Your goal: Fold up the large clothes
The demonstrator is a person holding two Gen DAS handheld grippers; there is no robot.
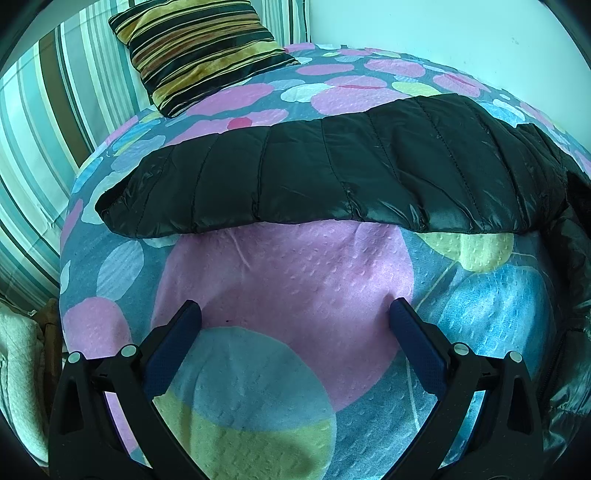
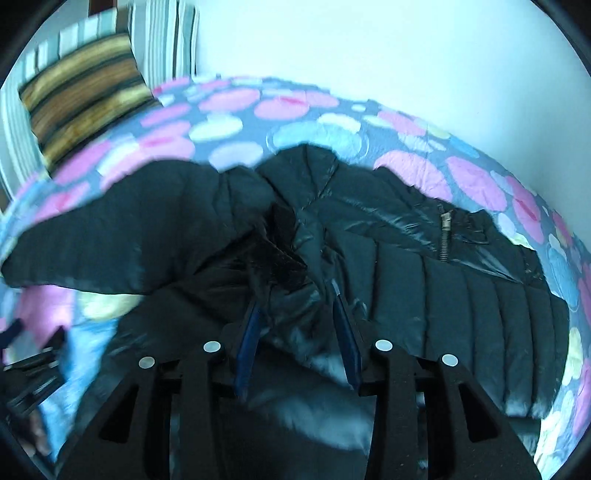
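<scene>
A black quilted puffer jacket (image 1: 332, 177) lies on a bed with a spotted cover (image 1: 280, 280). In the left wrist view one sleeve stretches flat across the bed ahead of my left gripper (image 1: 295, 314), which is open and empty just above the cover. In the right wrist view the jacket (image 2: 461, 288) lies spread, with a zip (image 2: 445, 232) showing at the right. My right gripper (image 2: 295, 314) is shut on a bunched fold of the jacket, near the sleeve's root. The view is blurred.
A striped brown and yellow cushion (image 1: 199, 48) leans at the head of the bed against striped bedding (image 1: 44, 140). A white wall (image 1: 443, 33) runs along the far side. A pale blanket (image 1: 18, 369) hangs off the left edge.
</scene>
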